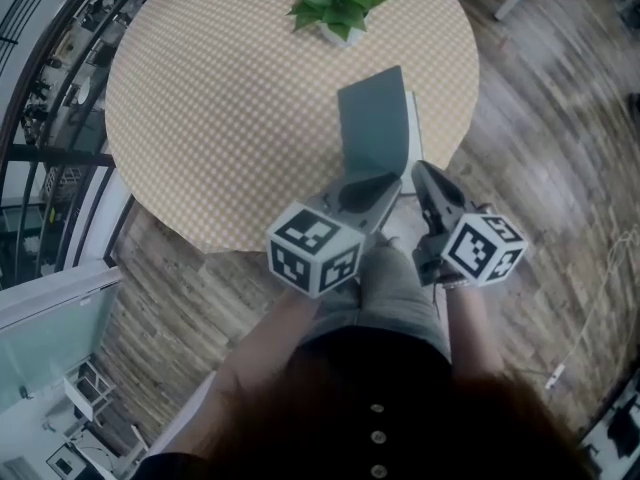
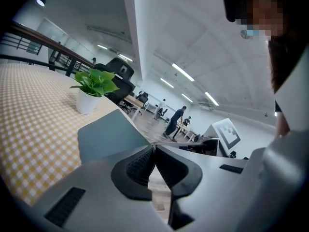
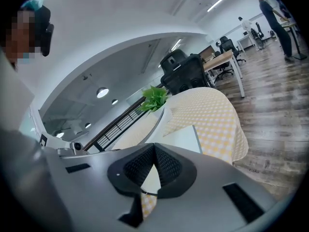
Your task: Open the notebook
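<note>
The notebook (image 1: 378, 123) is lying near the front edge of the round, check-clothed worktop (image 1: 220, 98), well apart from the potted plant (image 1: 340, 3) at the far side. Its grey-green cover (image 2: 108, 137) is standing raised, almost upright, over the white pages (image 1: 413, 133). The left tool (image 1: 372, 183) is pinching the cover's lower edge, jaws closed on it. The right tool (image 1: 418, 168) is hovering at the pages' near right corner, its jaws meeting at the tips; whether they are nipping a page is unclear.
</note>
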